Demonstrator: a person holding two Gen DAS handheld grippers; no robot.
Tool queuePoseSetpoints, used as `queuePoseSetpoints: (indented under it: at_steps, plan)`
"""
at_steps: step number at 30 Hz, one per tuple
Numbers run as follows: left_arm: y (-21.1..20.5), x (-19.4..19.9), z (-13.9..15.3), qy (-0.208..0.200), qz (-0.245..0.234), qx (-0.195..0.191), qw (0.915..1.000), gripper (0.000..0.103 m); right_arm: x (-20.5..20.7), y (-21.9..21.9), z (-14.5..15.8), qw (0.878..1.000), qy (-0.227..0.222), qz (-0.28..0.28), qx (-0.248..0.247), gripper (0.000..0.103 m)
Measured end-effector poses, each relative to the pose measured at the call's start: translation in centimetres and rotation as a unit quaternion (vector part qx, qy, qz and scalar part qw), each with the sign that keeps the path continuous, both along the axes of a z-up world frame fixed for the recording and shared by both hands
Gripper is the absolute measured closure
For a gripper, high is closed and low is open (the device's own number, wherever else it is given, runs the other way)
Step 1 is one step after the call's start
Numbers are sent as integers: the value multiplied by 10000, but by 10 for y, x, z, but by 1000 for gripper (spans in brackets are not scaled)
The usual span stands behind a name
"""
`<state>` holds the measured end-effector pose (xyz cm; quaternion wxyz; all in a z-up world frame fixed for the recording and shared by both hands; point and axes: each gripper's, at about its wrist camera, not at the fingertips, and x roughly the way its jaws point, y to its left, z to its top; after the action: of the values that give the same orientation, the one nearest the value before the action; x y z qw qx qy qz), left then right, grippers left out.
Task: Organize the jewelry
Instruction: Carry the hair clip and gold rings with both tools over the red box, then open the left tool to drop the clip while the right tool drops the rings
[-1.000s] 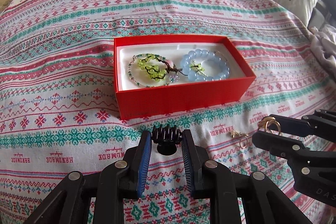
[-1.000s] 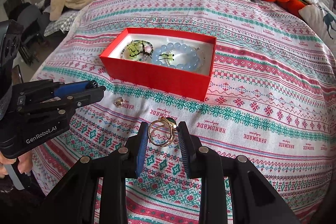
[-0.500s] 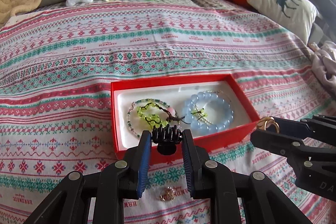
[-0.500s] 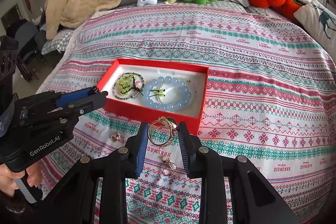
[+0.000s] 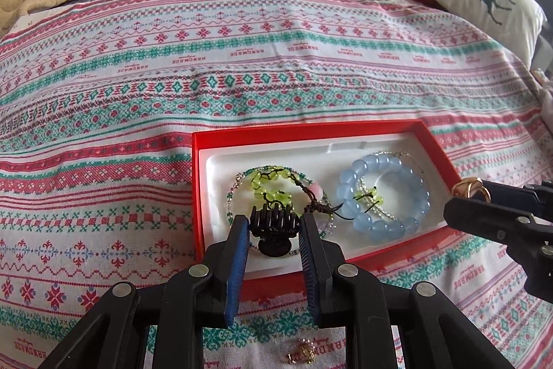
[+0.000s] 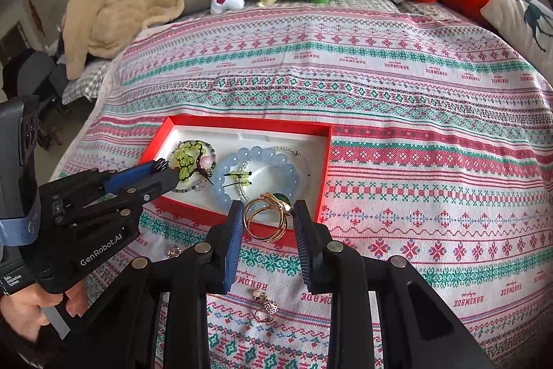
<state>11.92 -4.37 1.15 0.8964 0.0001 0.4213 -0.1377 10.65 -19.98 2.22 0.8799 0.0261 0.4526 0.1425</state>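
Both grippers loaded and at the red box (image 6: 242, 123), which sits on the patterned bedspread (image 5: 242, 64). Left gripper (image 5: 274, 223): fingers closed part-way onto a small black claw hair clip (image 5: 274, 225), teeth pointing up, hanging over the near-left part of the white tray, directly above the green bead bracelet (image 5: 273, 185). Right gripper (image 6: 268, 218): fingers pinched on a gold ring cluster with a dark green stone (image 6: 268, 217), rings standing roughly on edge across the gap; it hovers just at the box's near wall, right of the blue bead bracelet (image 6: 255, 175). Key relation: free tray floor lies ahead of the right fingers, between the blue beads and the right wall, so the ring looks nearest to a clean drop; the left load has bracelet under it and, I judge, wants a shift toward the near-left corner. Loose pieces on the bed outside the box: small gold charm and ring (image 6: 266, 306), another bit (image 6: 174, 252)
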Motion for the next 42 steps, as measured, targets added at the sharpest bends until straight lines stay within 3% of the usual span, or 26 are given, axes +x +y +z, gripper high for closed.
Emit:
queuePoseSetpoints:
  at_steps: [7, 18, 29, 34, 42]
  plan:
    - [-1, -8, 5, -76, -30, 120, 9999, 60, 11, -4, -3, 10000, 33, -78, 24, 72]
    - [6, -33, 17, -76, 31, 220, 9997, 50, 24, 8, -11, 9999, 94, 12, -89, 72]
    - [22, -35, 9, 193, 227, 258, 9992, 46, 33, 17, -15, 9999, 115, 7, -120, 72]
    - [26, -36, 7, 268, 286, 255, 9989, 37, 27, 14, -8, 10000, 69, 14, -13, 51]
    - [28, -43, 2, 414, 300, 339, 9981, 27, 5, 6, 5, 10000, -16, 64, -35, 42]
